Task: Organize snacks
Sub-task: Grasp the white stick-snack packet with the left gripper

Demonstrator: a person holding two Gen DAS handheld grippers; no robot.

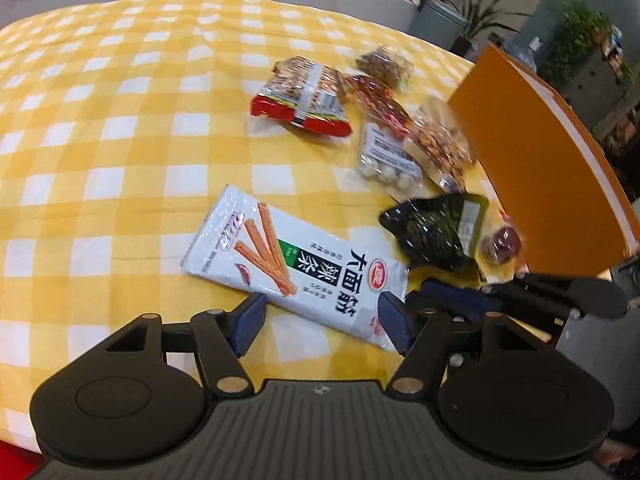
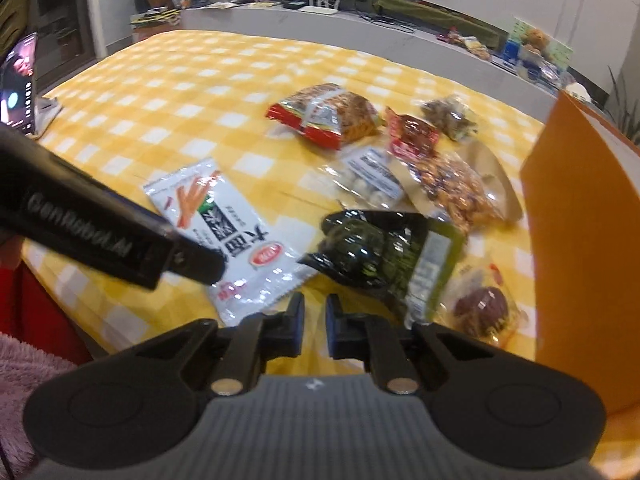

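the white spicy-strip packet (image 1: 296,264) lies flat on the checked desk (image 1: 120,140), long axis running from far left to near right; the left claw (image 1: 320,320) hangs just over its near end, spread, pinching nothing, and looks nearer; the right claw (image 2: 314,326), pressed together and empty, is beside the dark green packet (image 2: 384,256); the orange box (image 1: 540,160) stands at right, its inside hidden.

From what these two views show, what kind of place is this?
Probably a home living or dining room: a table under a yellow checked cloth, a long grey counter cluttered with small items, and potted plants behind.
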